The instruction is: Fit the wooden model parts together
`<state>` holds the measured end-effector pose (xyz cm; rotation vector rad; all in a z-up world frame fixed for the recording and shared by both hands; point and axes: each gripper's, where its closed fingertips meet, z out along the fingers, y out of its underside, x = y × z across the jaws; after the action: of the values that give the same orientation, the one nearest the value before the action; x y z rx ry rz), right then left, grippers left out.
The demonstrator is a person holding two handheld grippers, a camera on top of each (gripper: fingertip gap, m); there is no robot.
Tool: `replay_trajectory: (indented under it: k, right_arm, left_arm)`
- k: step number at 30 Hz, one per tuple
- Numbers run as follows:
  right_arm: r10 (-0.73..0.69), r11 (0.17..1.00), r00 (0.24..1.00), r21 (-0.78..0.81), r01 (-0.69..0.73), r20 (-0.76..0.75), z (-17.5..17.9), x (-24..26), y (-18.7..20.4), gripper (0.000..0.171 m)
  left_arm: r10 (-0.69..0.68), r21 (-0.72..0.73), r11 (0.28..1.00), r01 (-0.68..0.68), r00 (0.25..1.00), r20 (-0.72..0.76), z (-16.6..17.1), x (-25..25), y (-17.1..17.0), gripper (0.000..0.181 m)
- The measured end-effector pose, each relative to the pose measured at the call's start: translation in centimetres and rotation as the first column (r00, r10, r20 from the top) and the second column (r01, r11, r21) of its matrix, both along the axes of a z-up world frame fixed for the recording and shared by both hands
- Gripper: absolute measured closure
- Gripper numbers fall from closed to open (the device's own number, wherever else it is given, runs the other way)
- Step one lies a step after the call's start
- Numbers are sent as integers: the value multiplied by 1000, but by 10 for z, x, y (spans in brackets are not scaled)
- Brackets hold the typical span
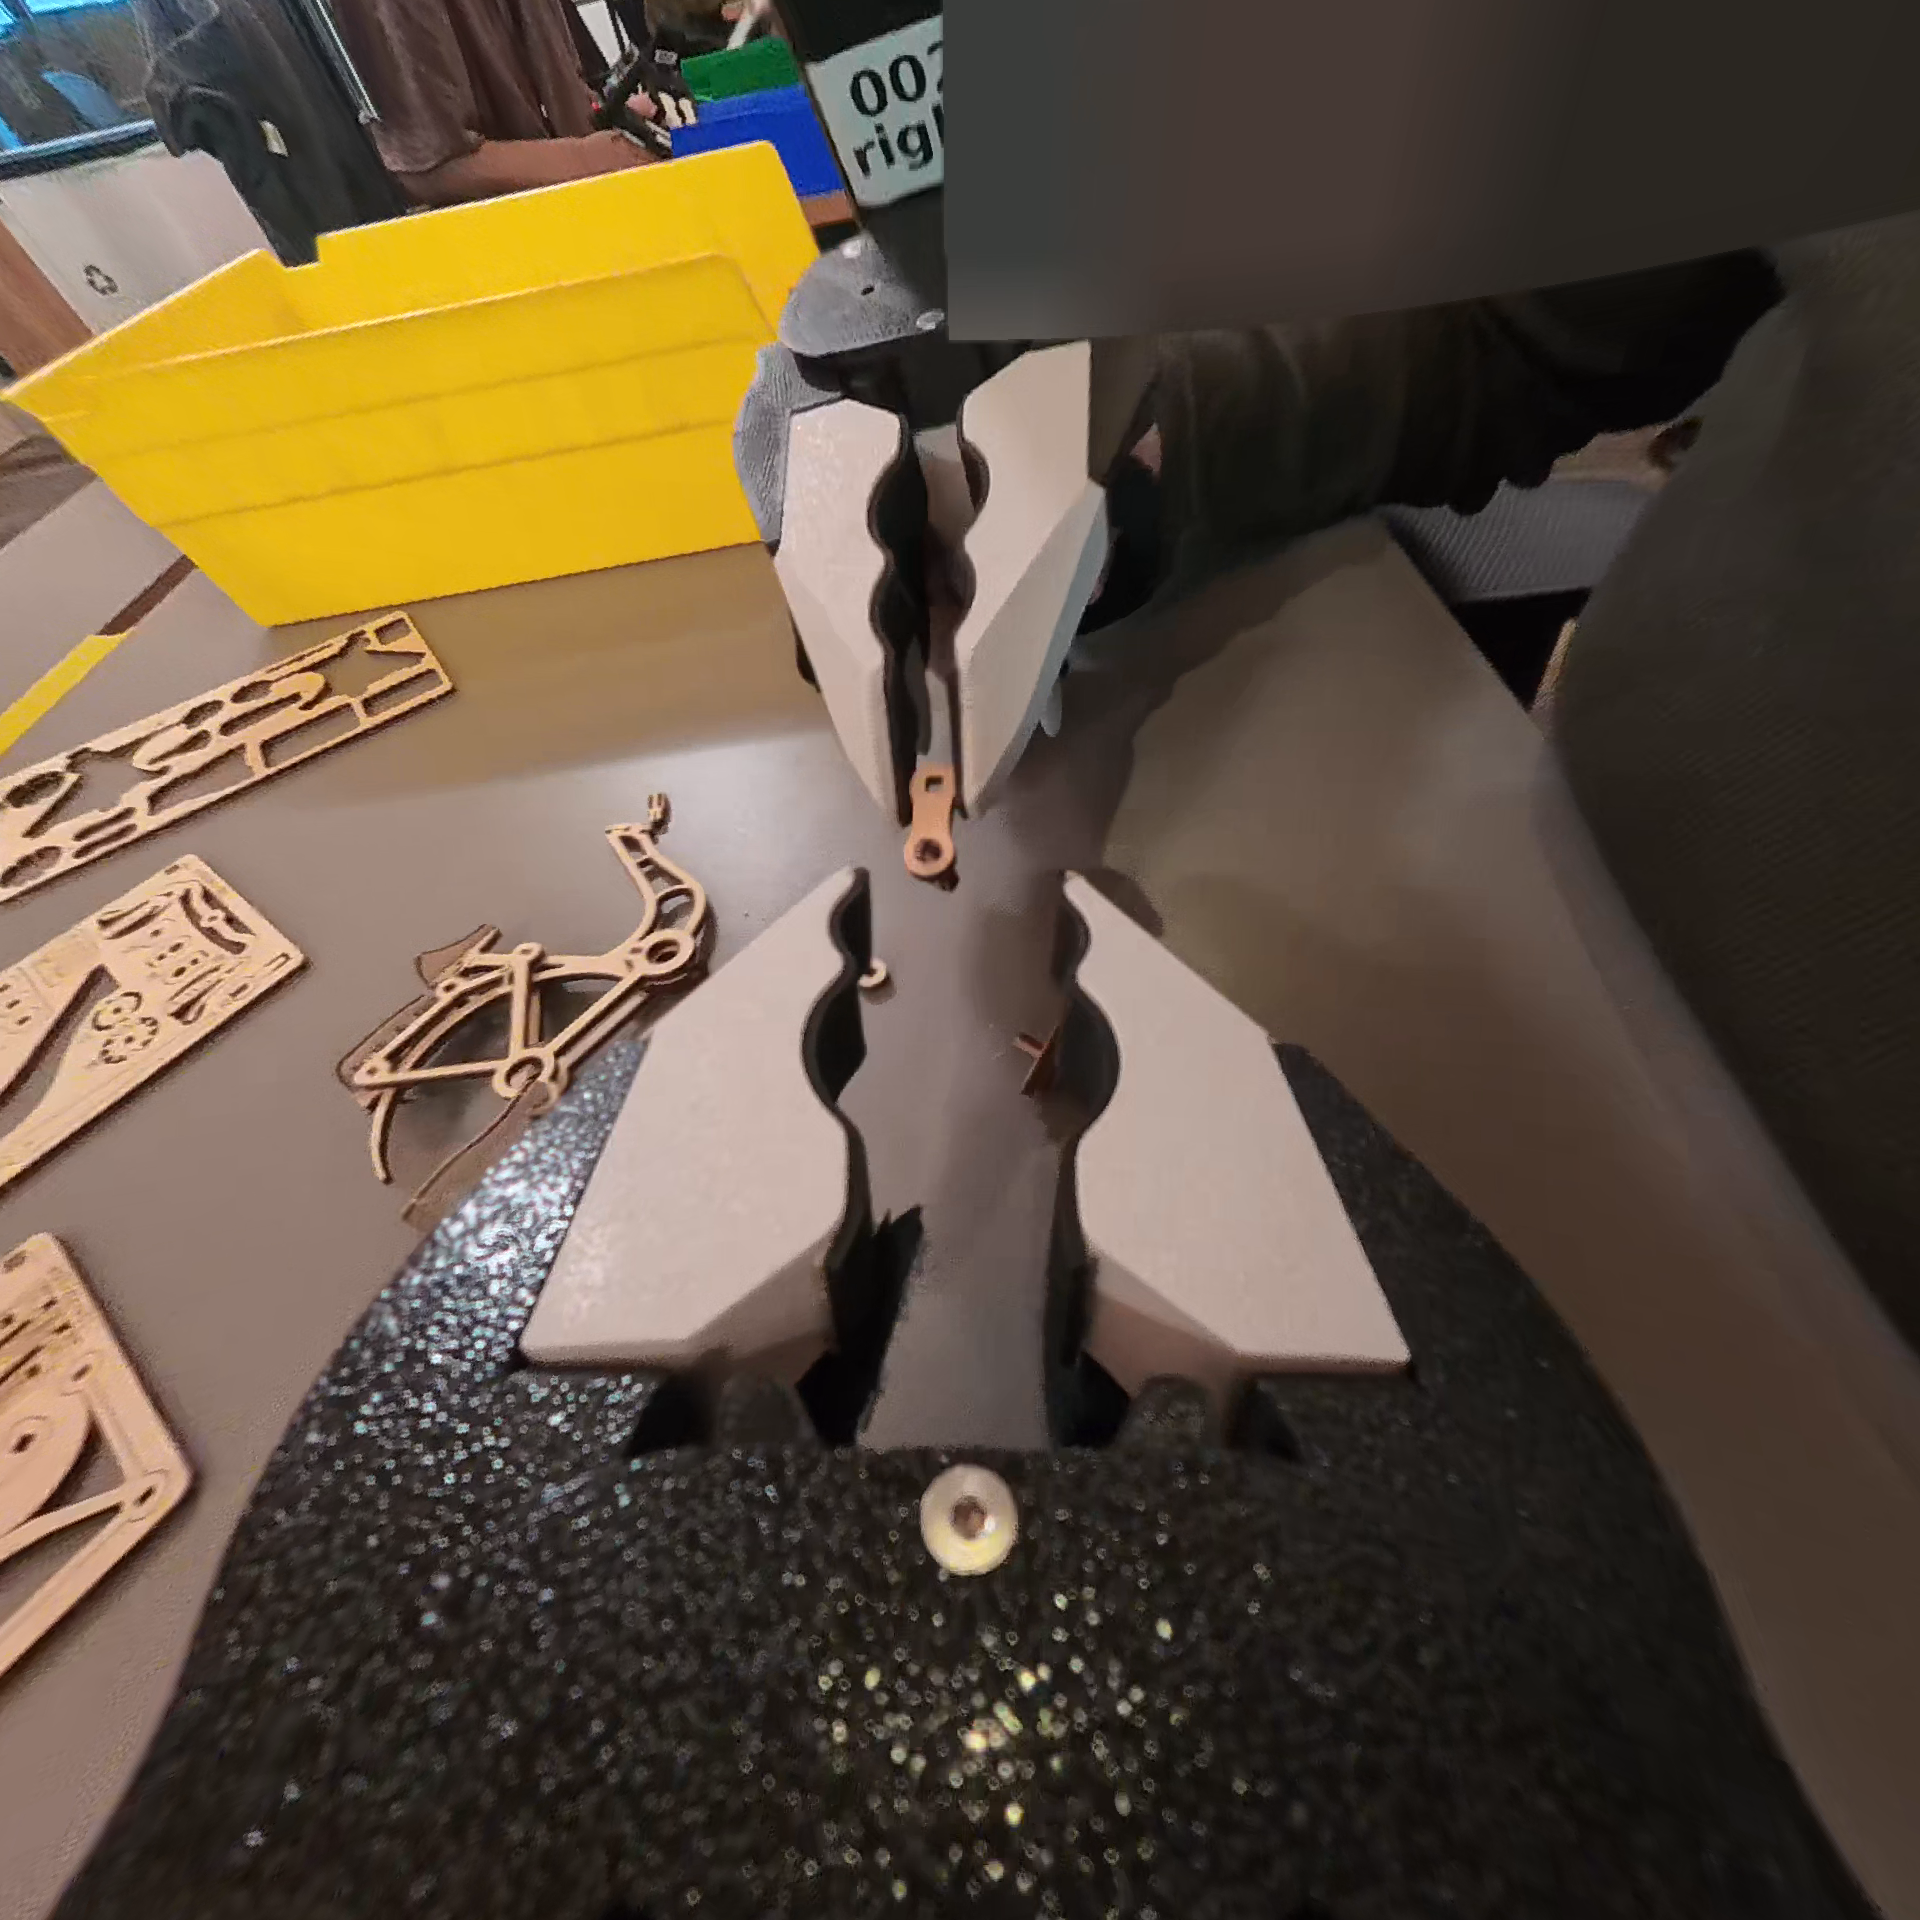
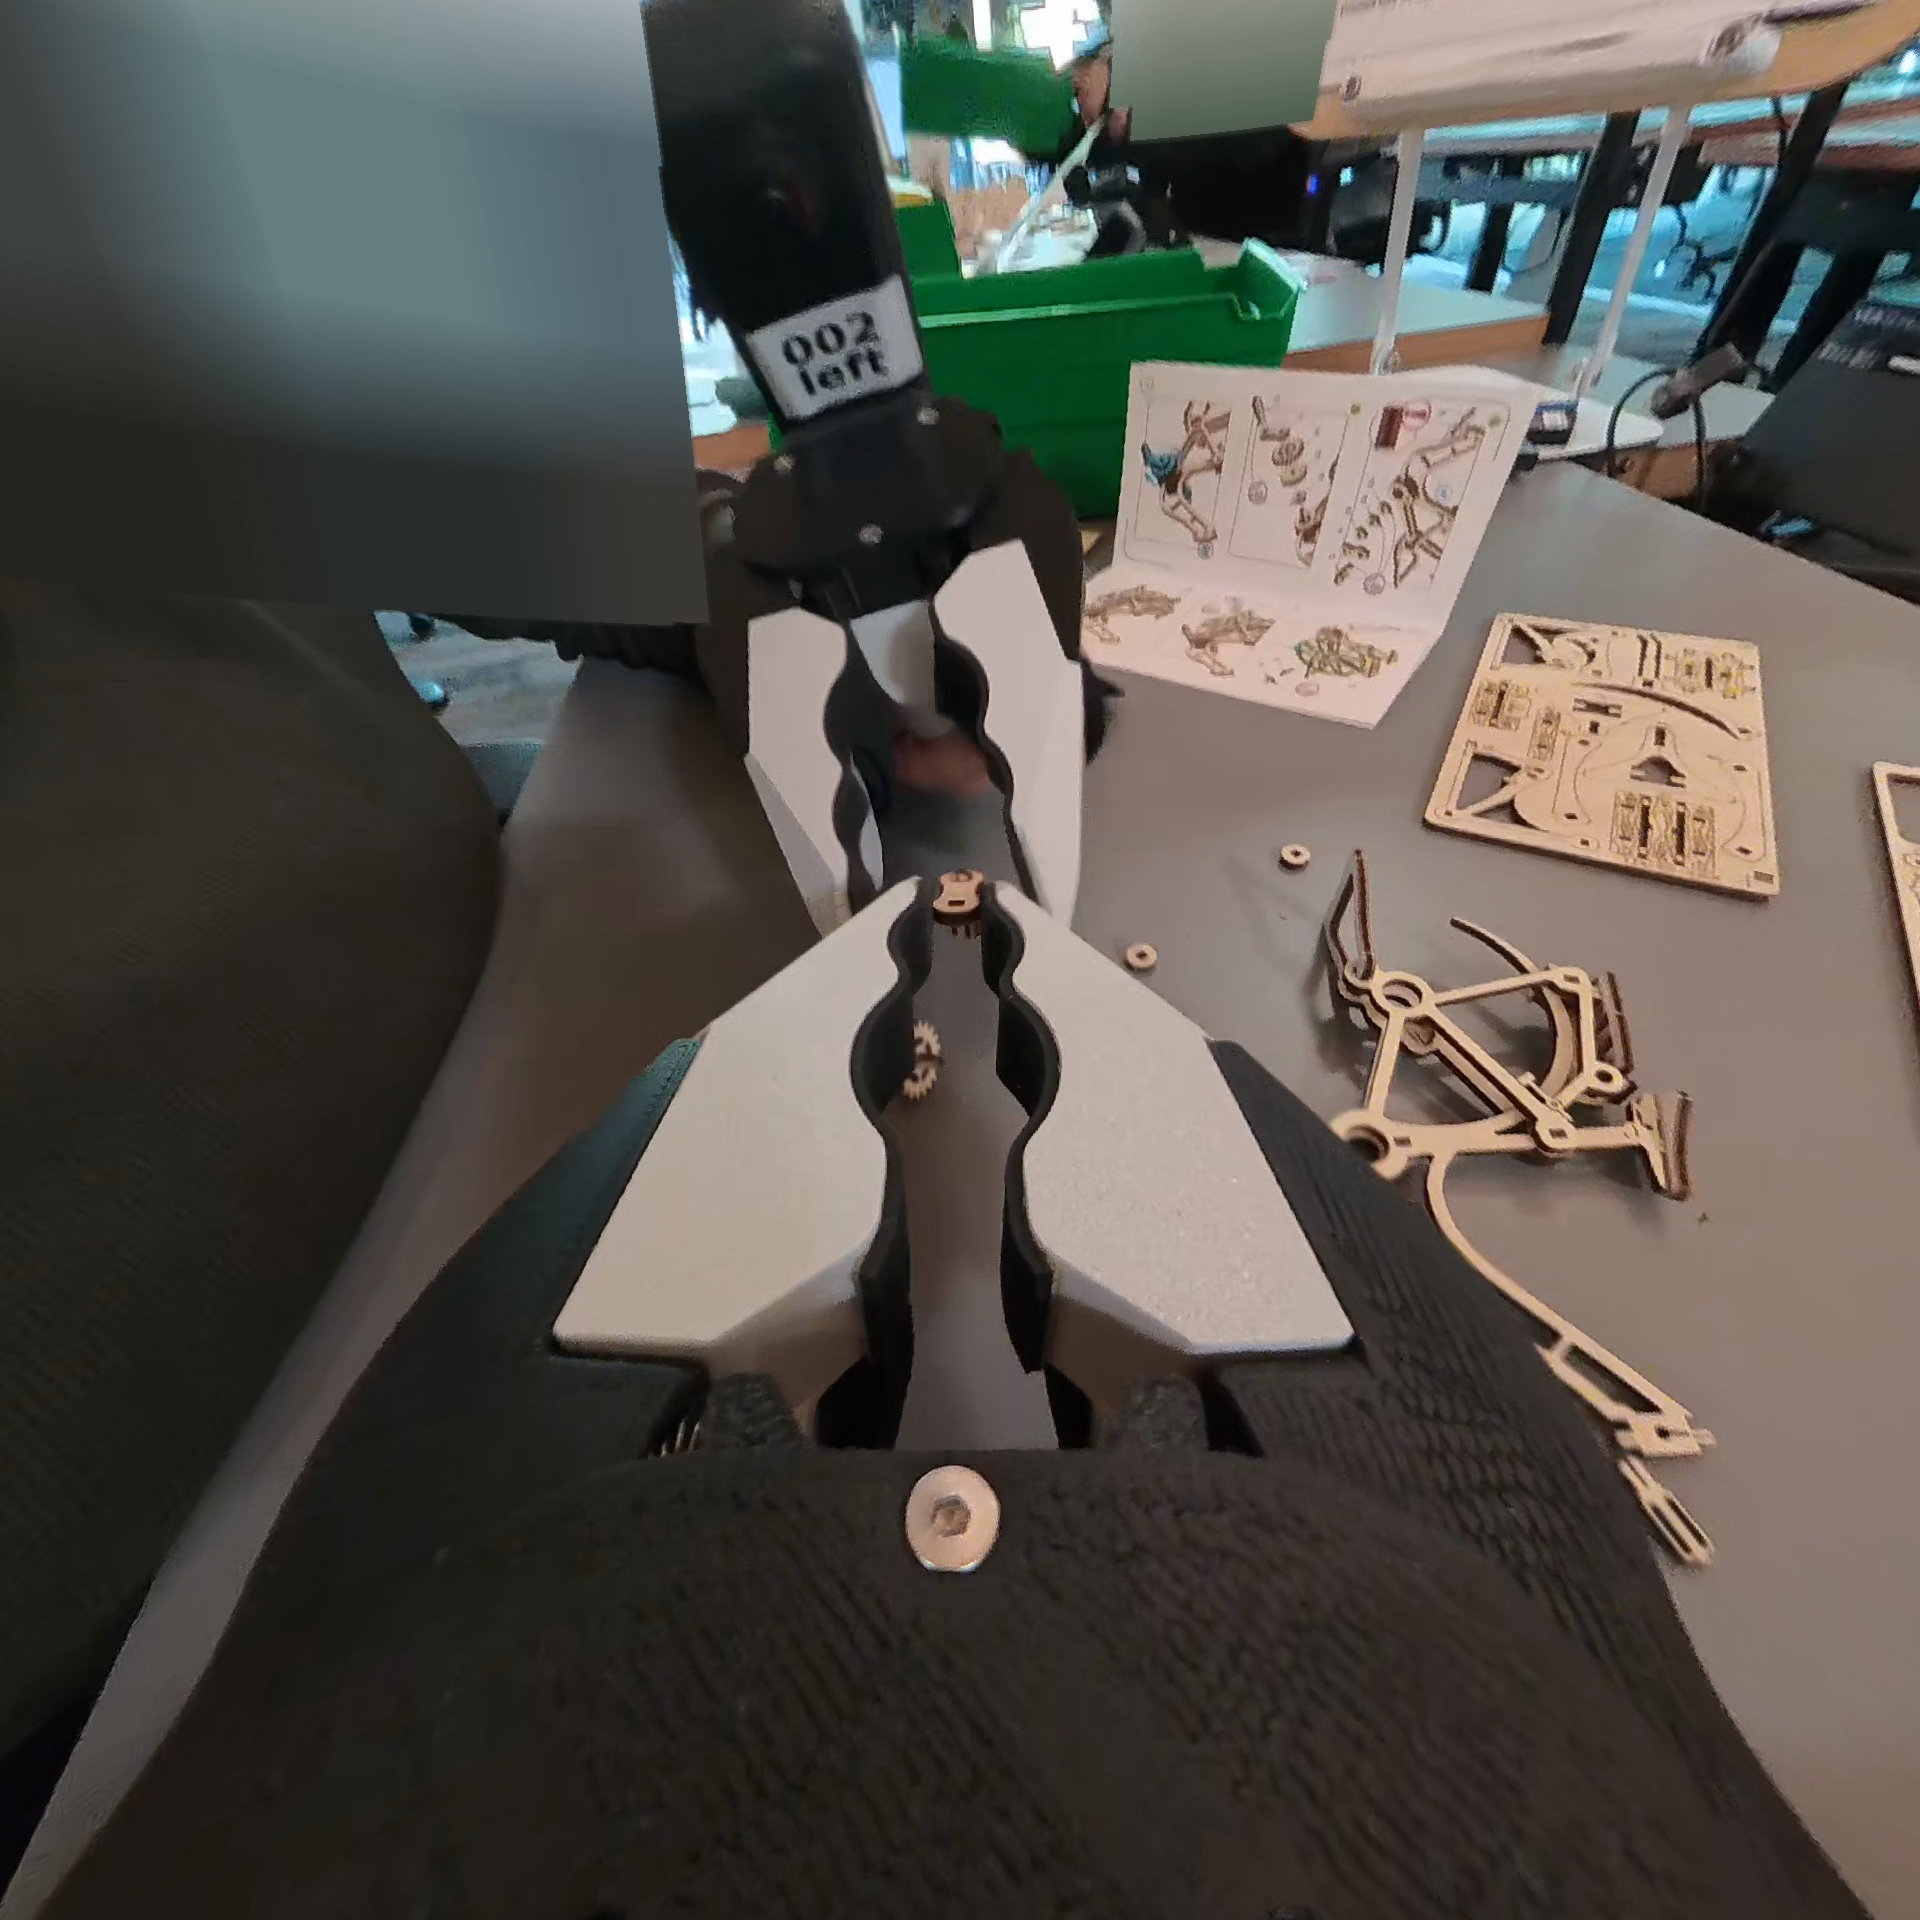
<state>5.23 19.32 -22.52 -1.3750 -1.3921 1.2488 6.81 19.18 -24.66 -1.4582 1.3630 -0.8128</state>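
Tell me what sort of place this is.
Probably a shared workshop or lab: stacked yellow bins and a green bin on the grey table, with more desks behind.

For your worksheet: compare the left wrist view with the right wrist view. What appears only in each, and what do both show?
Left wrist view only: the yellow bin. Right wrist view only: the instruction sheet, the green bin and a small gear on the table. Both: the partly built wooden model, and the right hand-held gripper shut on a small link piece, facing the open left hand-held gripper.
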Motion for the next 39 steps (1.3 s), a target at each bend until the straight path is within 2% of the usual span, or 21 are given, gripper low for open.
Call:
replay_trajectory:
  k: [5, 9, 11, 13, 15, 17, 19, 21, 27, 29, 31, 32, 33, 35, 37, 39]
  right_arm:
    - [12, 999, 998, 35, -10, -54, 6, 0, -2, 164]
    - [-4, 998, 998, 58, 8, -68, 8, -1, -1, 164]
    - [-49, 994, 995, 92, 57, -84, 11, -1, 5, 162]
    - [-113, 975, 988, 182, 131, -107, 16, 2, 14, 156]
    - [-180, 914, 976, 348, 211, -120, 20, 4, 21, 153]
    - [-229, 800, 966, 542, 256, -119, 21, 5, 24, 154]
    - [-233, 675, 966, 697, 241, -108, 20, 3, 19, 158]
    - [-221, 591, 972, 781, 202, -84, 17, 2, 14, 160]
    - [-190, 512, 982, 851, 116, -20, 6, 1, 7, 158]
    - [-189, 490, 982, 866, 100, -6, 4, 1, 7, 168]
    - [-181, 520, 983, 851, 81, 18, 1, 2, 7, 170]
    - [-170, 556, 984, 829, 58, 46, -2, 3, 7, 170]
    - [-150, 604, 983, 797, 11, 100, -10, 5, 7, 170]
    - [-83, 717, 959, 684, -131, 271, -34, 14, 8, 170]
    - [69, 804, 909, 516, -295, 412, -54, 27, -3, 170]
    - [245, 828, 845, 350, -438, 476, -63, 36, -18, 170]
  left_arm:
    - [-1, -3, 1000, 2, 995, 96, 15, -4, 1, 175]
    - [8, -4, 1000, -8, 993, 117, 20, -5, 3, 176]
    - [54, -12, 999, -53, 991, 123, 21, -8, 10, 176]
    - [102, -78, 993, -92, 985, 137, 22, -11, 17, 177]
    - [130, -199, 976, -94, 975, 178, 26, -12, 19, 177]
    - [131, -307, 950, -64, 970, 203, 27, -11, 18, 177]
    - [122, -365, 930, -40, 971, 205, 25, -10, 16, 177]
    - [113, -402, 916, -23, 973, 200, 24, -10, 14, 177]
    - [76, -448, 894, 13, 981, 181, 19, -6, 6, 177]
    - [56, -459, 888, 30, 983, 173, 16, -4, 2, 176]
    - [58, -446, 894, 38, 978, 200, 19, -4, 3, 172]
    - [61, -431, 902, 36, 976, 209, 21, -5, 4, 159]
    - [72, -410, 912, 16, 977, 200, 21, -6, 7, 145]
    - [63, -344, 939, 0, 983, 172, 21, -10, 9, 138]
    - [50, -297, 955, -2, 987, 153, 21, -14, 9, 138]
    - [10, -289, 957, 26, 992, 122, 17, -15, 3, 138]
